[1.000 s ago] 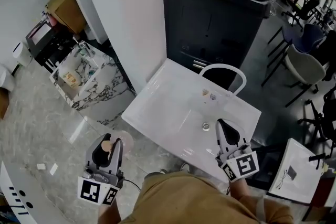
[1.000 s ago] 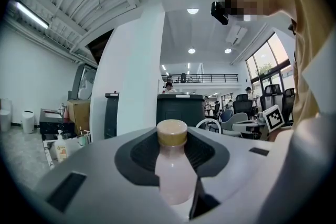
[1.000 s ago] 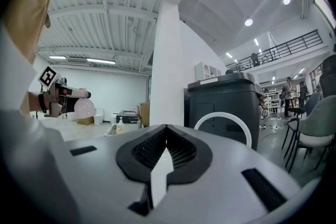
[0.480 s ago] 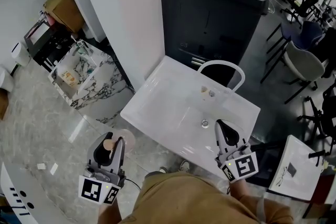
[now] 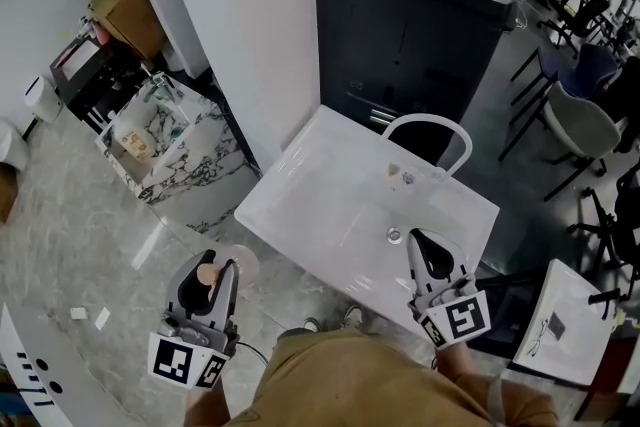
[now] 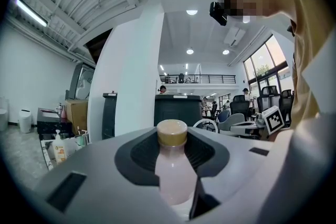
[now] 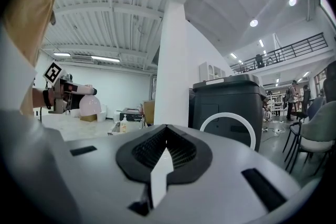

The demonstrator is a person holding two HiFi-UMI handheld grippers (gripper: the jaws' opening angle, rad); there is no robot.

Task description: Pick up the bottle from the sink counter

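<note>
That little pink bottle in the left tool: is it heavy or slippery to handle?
The bottle looks filled with pale pink liquid, so it is probably weighty for its size. Its smooth, rounded body may be slippery, though ribbed pads of the left tool clamp it. Laid on its side, it would likely roll.

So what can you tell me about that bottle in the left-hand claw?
The bottle is small and pale pink, translucent like plastic, with a rounded body narrowing to a tan cap that is in place. It stands upright in the air, clamped in the left gripper, whose dark ribbed pads press on its two sides. Nothing else touches it. It hangs over the marbled floor, to the left of the white sink counter.
</note>
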